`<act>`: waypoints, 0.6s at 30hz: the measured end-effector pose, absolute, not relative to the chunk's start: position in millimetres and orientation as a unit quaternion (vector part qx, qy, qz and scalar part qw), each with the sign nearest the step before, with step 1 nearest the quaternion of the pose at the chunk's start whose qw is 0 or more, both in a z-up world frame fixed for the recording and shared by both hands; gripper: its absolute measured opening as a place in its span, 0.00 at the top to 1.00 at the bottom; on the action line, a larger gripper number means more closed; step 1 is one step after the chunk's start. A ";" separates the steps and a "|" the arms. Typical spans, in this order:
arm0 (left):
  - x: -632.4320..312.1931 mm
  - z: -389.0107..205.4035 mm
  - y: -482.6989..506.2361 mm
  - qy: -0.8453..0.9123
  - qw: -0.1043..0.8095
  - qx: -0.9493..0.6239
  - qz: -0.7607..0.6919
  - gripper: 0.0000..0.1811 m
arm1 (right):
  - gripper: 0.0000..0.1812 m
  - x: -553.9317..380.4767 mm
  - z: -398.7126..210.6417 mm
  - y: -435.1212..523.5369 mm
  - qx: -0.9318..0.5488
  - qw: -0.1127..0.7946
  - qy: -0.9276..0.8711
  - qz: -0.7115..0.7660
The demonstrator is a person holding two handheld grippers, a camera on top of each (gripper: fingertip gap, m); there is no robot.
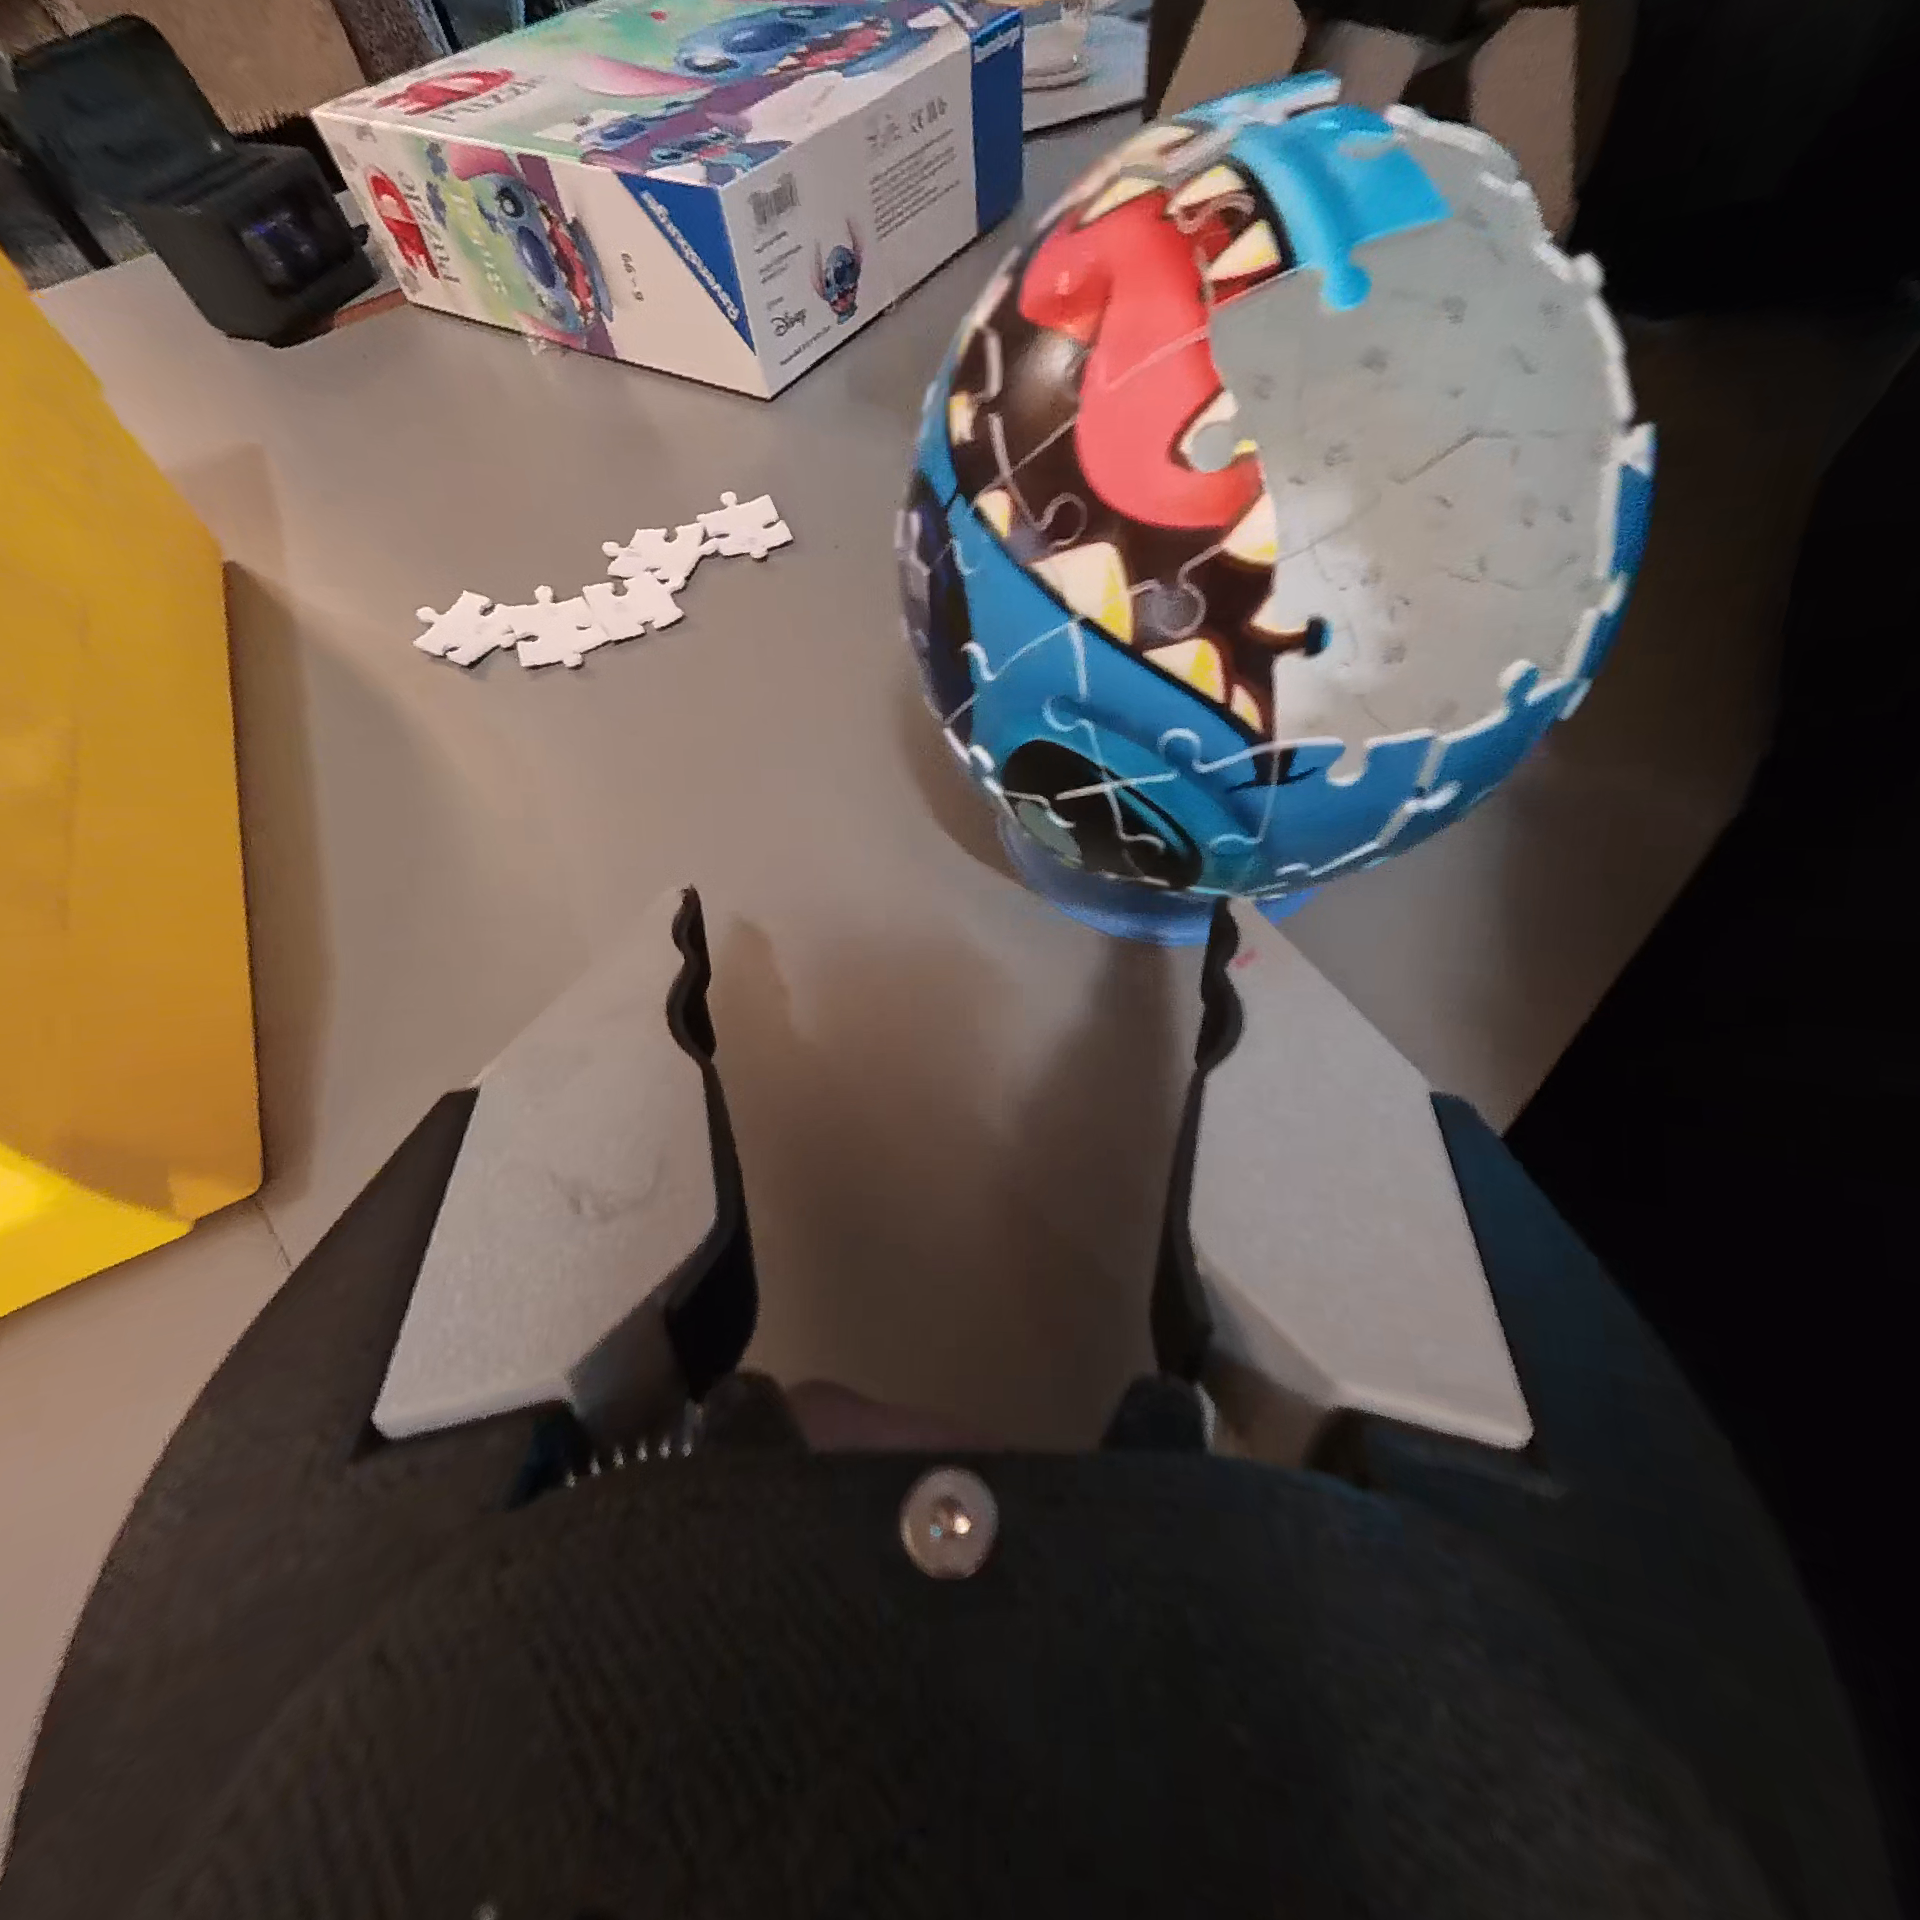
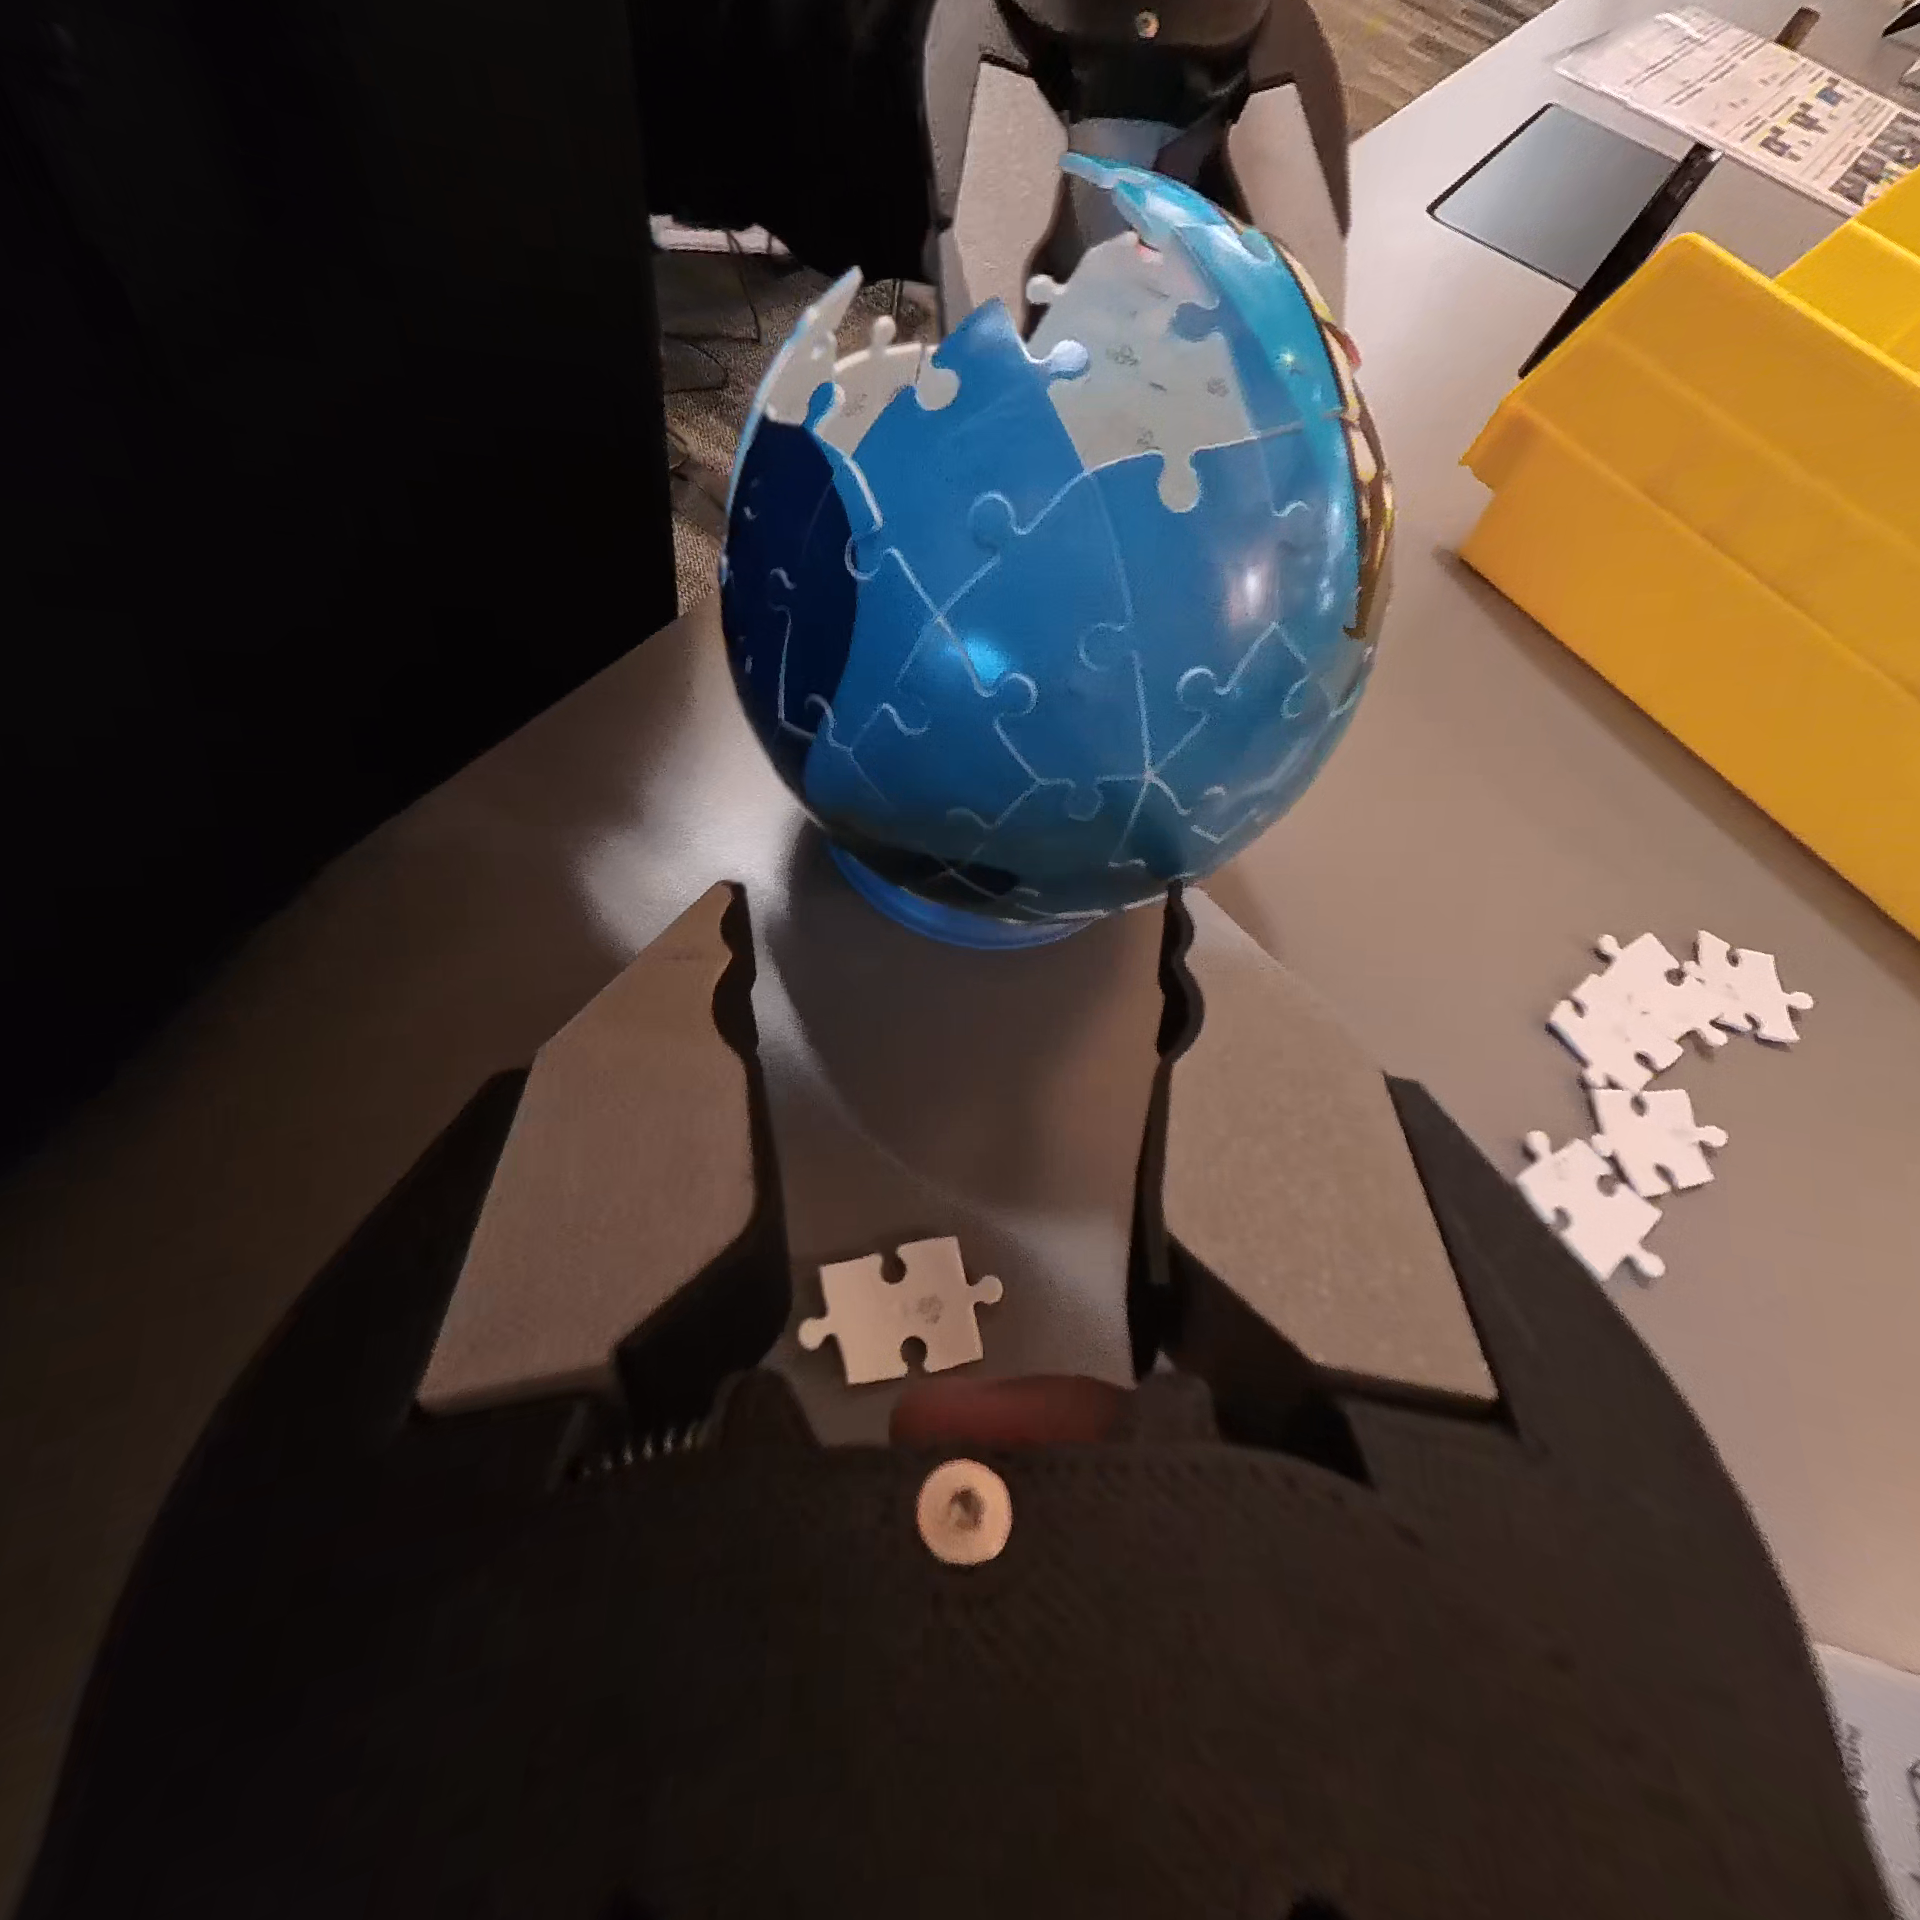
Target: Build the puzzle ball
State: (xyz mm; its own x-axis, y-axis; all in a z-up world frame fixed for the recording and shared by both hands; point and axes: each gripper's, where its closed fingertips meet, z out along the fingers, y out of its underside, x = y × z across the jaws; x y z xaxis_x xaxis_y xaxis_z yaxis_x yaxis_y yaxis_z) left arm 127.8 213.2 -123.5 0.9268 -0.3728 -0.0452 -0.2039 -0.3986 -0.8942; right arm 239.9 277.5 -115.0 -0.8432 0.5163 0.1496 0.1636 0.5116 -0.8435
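Note:
A partly built puzzle ball (image 1: 1247, 499) stands on a blue ring stand (image 1: 1143, 914) on the grey table. Its shell is blue with a red and black mouth picture, and a large gap shows the white inside. The right wrist view shows its blue back (image 2: 1039, 644) with an open top. My left gripper (image 1: 951, 914) is open and empty just in front of the stand. My right gripper (image 2: 951, 914) is open and empty on the opposite side. A loose white piece (image 2: 902, 1320) lies face down between its fingers. Several more loose pieces (image 1: 603, 592) lie on the table, also in the right wrist view (image 2: 1652, 1091).
The puzzle's box (image 1: 665, 197) lies at the back. A yellow bin (image 1: 104, 779) stands to the left; yellow bins (image 2: 1714, 623) also show in the right wrist view. A dark device (image 1: 239, 229) sits beside the box. The table edge (image 1: 1621, 1018) runs close to the ball. Left tips to right tips: about 15 cm.

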 end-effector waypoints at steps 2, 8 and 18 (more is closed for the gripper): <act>119.7 -119.6 212.2 0.163 0.531 -0.828 -0.081 0.49 | 0.57 243.2 -114.7 275.9 -0.203 0.191 -0.845 0.456; 111.6 -107.3 206.9 0.137 0.562 -0.808 -0.111 0.51 | 0.60 251.8 -112.5 269.0 -0.202 0.173 -0.839 0.475; 111.5 -98.3 203.2 0.152 0.578 -0.795 -0.107 0.57 | 0.67 259.8 -102.1 278.2 -0.201 0.161 -0.831 0.494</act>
State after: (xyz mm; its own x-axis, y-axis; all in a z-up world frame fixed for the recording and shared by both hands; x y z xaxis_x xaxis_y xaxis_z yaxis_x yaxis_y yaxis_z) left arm 111.5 203.2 -98.3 0.9312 -0.3645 -0.0061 -0.1181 -0.2859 -0.9510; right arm 259.8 278.2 -102.1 -0.8672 0.4931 0.0692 0.1747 0.4315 -0.8851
